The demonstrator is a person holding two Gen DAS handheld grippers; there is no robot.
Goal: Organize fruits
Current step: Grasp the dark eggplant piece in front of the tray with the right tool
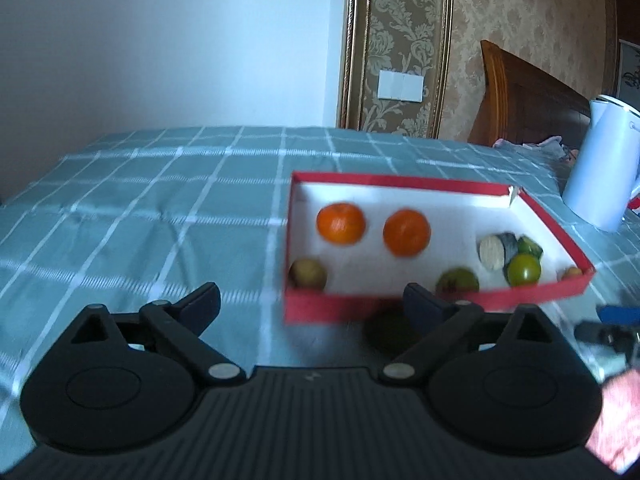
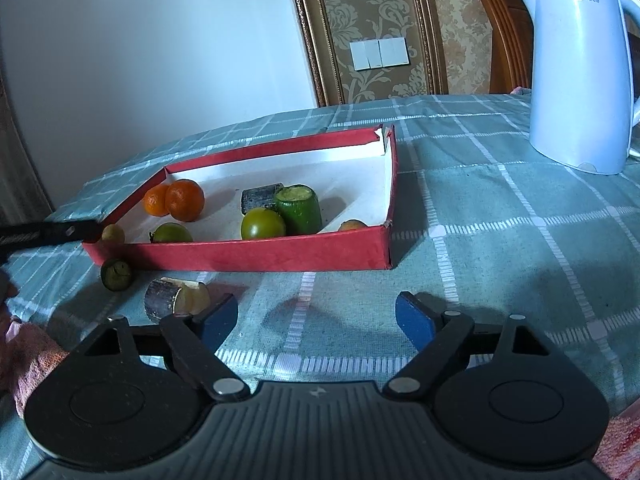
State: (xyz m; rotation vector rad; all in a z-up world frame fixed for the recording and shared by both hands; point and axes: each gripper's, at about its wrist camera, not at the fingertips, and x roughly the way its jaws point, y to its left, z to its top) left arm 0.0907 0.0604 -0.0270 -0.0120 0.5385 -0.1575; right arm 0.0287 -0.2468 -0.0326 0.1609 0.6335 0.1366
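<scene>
Fruit mostly boxed, two pieces left on the cloth

Left wrist view: left gripper (image 1: 312, 304) has its jaws spread wide and empty before the red box (image 1: 436, 182). Inside sit two oranges (image 1: 341, 223), green fruit and a cut stalk piece.

Right wrist view: right gripper (image 2: 316, 314) is also spread with nothing between the pads. Outside the box, on the checked tablecloth (image 2: 520, 240), lie a small green fruit (image 2: 116, 275) and a cut cane piece (image 2: 176, 298), the latter just beside the left pad. The fruit looks light, round and prone to roll; pinch across its middle. The cane seems stiff; grip its sides.
</scene>
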